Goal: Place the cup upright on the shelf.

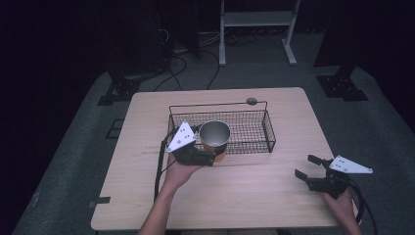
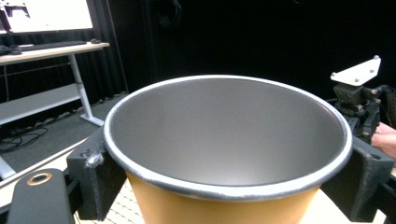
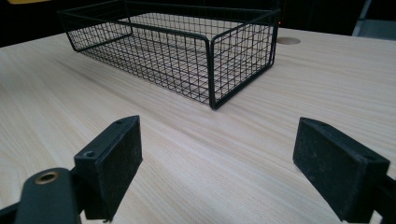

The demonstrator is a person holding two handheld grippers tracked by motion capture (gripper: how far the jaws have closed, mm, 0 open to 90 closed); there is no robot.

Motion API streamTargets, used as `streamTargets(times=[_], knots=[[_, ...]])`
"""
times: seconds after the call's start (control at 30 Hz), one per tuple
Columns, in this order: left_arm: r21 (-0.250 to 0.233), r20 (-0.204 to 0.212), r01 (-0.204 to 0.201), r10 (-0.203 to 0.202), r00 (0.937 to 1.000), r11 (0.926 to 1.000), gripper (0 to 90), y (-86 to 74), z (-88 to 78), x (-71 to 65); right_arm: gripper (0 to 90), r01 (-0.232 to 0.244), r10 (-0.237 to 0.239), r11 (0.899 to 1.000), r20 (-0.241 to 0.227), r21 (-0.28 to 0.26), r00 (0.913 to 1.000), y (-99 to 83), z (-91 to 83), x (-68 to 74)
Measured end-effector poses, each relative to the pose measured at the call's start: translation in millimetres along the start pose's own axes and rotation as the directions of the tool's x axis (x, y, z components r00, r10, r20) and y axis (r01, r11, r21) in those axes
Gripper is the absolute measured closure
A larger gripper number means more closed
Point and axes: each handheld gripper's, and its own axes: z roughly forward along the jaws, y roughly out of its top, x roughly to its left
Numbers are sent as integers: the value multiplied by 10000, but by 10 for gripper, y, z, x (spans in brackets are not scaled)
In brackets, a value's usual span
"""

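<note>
An orange cup (image 1: 215, 137) with a grey metal inside and silver rim is held upright over the front left part of the black wire basket (image 1: 254, 128). My left gripper (image 1: 208, 152) is shut on the cup; in the left gripper view the cup (image 2: 224, 205) sits between the two black jaws, pressed on both sides. My right gripper (image 1: 309, 167) stands open above the table's front right, nothing between its fingers (image 3: 116, 154). The basket (image 3: 233, 56) lies ahead of it in the right gripper view.
The wooden table (image 1: 254, 196) has bare room in front and to the right of the basket. A round grey cap (image 1: 251, 101) sits at the far edge. Cables and stand legs (image 1: 254, 44) lie on the floor beyond.
</note>
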Motion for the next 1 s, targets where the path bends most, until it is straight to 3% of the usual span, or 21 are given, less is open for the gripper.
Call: streamTargets(times=[0.33, 0.83, 1.0], knots=[[9, 191, 3, -3, 9998, 10000, 124, 180, 189, 239, 146, -3, 3, 10000, -27, -29, 10000, 0, -4, -1], [-52, 272, 383, -381, 9989, 9993, 124, 132, 363, 557, 146, 20, -20, 10000, -60, -41, 10000, -1, -4, 1], [14, 354, 315, -315, 9989, 9995, 124, 117, 451, 638, 146, 34, -34, 10000, -80, -48, 10000, -1, -6, 0]])
